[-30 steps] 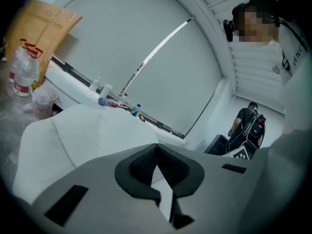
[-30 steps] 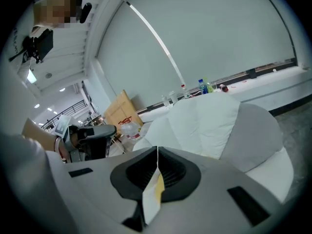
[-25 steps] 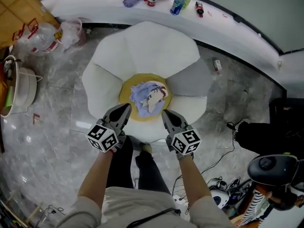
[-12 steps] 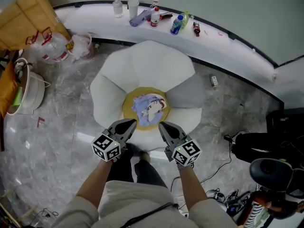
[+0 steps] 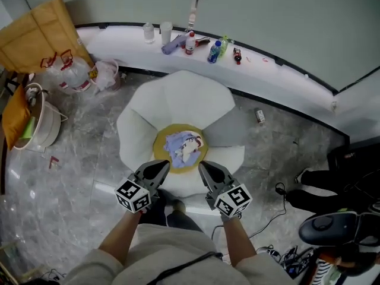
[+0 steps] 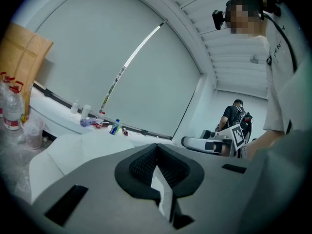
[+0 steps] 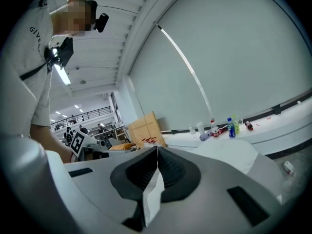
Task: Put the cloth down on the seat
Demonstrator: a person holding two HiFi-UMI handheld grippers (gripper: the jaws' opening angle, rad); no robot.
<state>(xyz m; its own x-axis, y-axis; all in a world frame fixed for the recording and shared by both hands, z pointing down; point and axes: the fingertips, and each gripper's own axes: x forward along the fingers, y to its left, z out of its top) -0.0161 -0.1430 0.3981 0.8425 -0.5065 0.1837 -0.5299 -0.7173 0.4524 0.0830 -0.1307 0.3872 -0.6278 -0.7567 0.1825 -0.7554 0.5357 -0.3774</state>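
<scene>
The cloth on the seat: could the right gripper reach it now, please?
Probably yes: the cloth lies uncovered ahead of the right gripper with nothing between; its jaws are shut.

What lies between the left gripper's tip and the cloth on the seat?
Only a bare strip of the seat's yellow centre separates the left gripper from the cloth; the head view shows it.

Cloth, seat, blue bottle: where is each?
cloth (image 5: 183, 147), head view, middle of its crumpled folds
seat (image 5: 178, 100), head view, bare white rear cushion
blue bottle (image 5: 212, 51), head view, its body
</scene>
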